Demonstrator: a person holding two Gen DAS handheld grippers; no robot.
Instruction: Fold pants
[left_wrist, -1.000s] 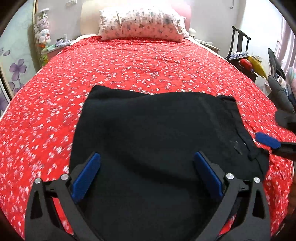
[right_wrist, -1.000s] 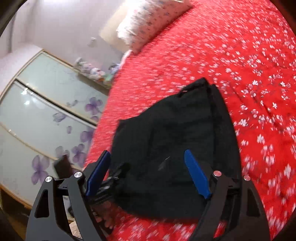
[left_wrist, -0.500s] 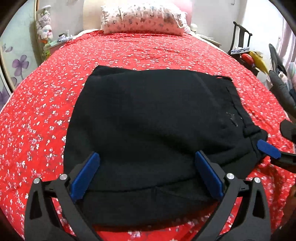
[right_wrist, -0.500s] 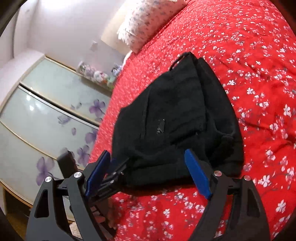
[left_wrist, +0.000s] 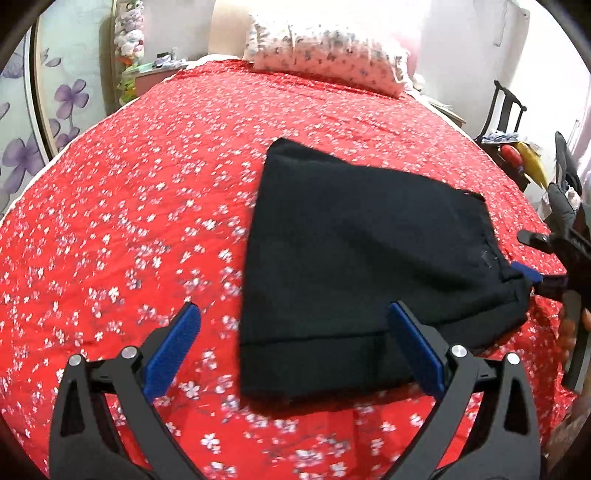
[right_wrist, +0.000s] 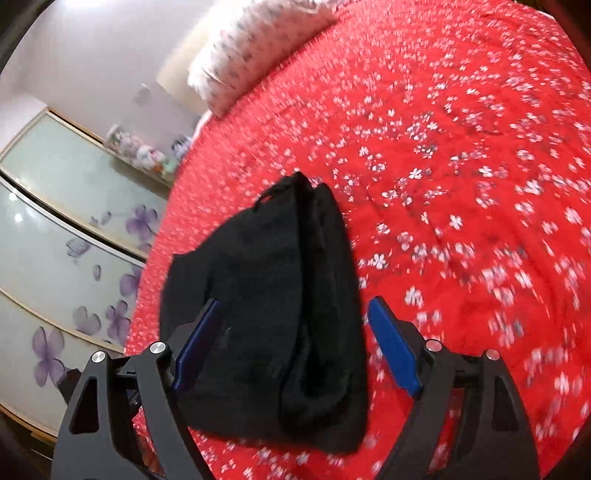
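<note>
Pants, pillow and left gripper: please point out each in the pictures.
pants (left_wrist: 354, 258): left wrist view, middle of the folded black cloth.
pillow (left_wrist: 325, 55): left wrist view, middle of its flowered face.
left gripper (left_wrist: 295, 350): left wrist view, midway between its fingers.

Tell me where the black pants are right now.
The folded black pants lie on the red floral bedspread, near its foot end and far from the pillow. In the left wrist view they sit right of centre, with the right claw at their right corner.
</note>
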